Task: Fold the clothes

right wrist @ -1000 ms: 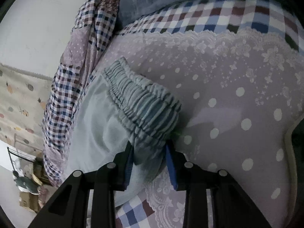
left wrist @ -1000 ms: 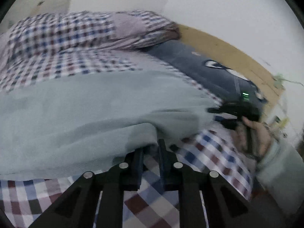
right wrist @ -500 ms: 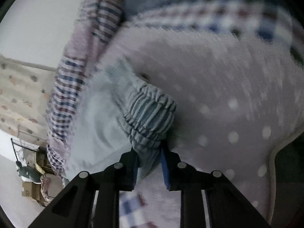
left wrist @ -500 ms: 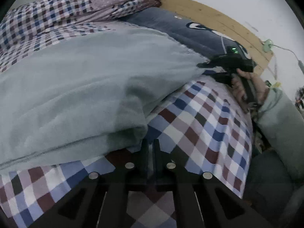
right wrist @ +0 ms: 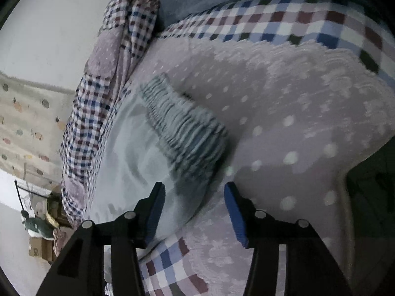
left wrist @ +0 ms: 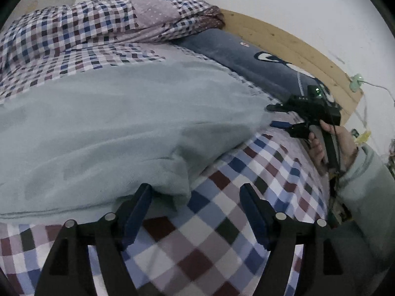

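Note:
A pale grey-green fleece garment (left wrist: 118, 128) lies spread over the checked bedspread (left wrist: 222, 236). My left gripper (left wrist: 195, 207) is opening, its jaws wide apart; a folded corner of the garment (left wrist: 177, 192) lies just ahead of them, untouched by the pads. In the right wrist view my right gripper (right wrist: 193, 209) is opening too, and the garment's ribbed elastic waistband (right wrist: 187, 133) rests free in front of the jaws on a lilac dotted cover (right wrist: 284, 113). The right gripper (left wrist: 291, 116), held by a hand (left wrist: 330, 143), shows at the garment's far edge in the left wrist view.
A dark blue pillow (left wrist: 251, 66) lies against a wooden headboard (left wrist: 296, 46) by the white wall. A bunched checked quilt (left wrist: 86, 22) sits at the far side of the bed. A sleeve (left wrist: 365, 177) stands at the right. Boxes and clutter (right wrist: 39, 231) lie on the floor beyond the bed.
Both grippers have opened. The left one, shut half a second ago, now stands wide behind the garment's corner. The right one has let go of the waistband, which has dropped onto the cover.

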The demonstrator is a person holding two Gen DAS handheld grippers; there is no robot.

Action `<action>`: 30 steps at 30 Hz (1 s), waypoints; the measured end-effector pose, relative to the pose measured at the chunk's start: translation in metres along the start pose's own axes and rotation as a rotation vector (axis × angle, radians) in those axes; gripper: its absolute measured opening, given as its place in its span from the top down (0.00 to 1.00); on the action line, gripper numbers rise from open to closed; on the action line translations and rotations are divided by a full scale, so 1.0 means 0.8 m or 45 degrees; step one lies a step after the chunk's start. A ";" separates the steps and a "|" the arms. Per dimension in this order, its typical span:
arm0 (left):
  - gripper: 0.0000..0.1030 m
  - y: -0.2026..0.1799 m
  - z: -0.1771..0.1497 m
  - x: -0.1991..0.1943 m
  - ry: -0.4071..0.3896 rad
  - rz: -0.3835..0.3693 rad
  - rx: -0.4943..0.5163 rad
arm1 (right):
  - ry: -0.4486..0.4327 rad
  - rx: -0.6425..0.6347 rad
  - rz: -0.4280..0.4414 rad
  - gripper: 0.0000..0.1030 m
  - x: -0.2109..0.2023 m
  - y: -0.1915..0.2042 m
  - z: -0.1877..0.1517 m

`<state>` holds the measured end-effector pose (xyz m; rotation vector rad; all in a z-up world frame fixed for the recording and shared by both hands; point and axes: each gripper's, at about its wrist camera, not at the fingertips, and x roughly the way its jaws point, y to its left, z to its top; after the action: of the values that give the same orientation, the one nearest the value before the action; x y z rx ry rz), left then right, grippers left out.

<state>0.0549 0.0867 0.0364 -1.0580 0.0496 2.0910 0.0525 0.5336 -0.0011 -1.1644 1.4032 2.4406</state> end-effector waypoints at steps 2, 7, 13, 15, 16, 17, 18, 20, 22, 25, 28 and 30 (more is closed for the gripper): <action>0.26 -0.010 0.006 0.018 0.012 0.028 0.000 | 0.010 -0.034 -0.023 0.46 0.013 0.010 -0.005; 0.83 -0.002 0.006 0.030 0.023 0.171 -0.053 | -0.008 -0.140 -0.137 0.51 0.037 0.030 -0.011; 0.92 -0.002 0.002 -0.003 -0.009 0.045 -0.064 | 0.038 -0.169 0.011 0.80 0.005 0.030 0.005; 0.92 0.011 -0.004 0.011 0.036 0.018 -0.134 | 0.019 -0.223 0.010 0.80 -0.010 0.041 0.007; 0.92 0.017 -0.009 0.018 0.054 0.012 -0.160 | 0.024 -0.226 -0.007 0.80 -0.008 0.039 0.006; 0.92 0.021 -0.014 0.024 0.064 0.011 -0.179 | 0.039 -0.217 -0.029 0.80 -0.001 0.032 0.004; 0.91 0.021 -0.016 0.023 0.063 0.008 -0.190 | 0.062 -0.193 -0.045 0.80 0.008 0.023 0.003; 0.90 0.020 -0.015 0.013 0.052 0.008 -0.197 | 0.115 -0.109 -0.041 0.79 0.027 -0.001 -0.001; 0.90 0.025 -0.017 0.000 0.047 0.012 -0.200 | 0.128 -0.068 -0.003 0.76 0.024 -0.008 0.001; 0.90 0.054 -0.026 -0.033 0.015 -0.009 -0.296 | 0.152 -0.147 -0.079 0.58 0.005 0.005 0.004; 0.90 0.090 -0.037 -0.071 -0.043 -0.057 -0.411 | 0.183 -0.312 -0.155 0.52 -0.014 0.020 0.000; 0.88 0.114 -0.044 -0.099 -0.104 -0.066 -0.477 | 0.146 -0.370 -0.230 0.51 -0.032 0.029 -0.002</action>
<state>0.0469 -0.0386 0.0421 -1.1729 -0.4202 2.1423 0.0617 0.5261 0.0318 -1.4405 0.9368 2.5405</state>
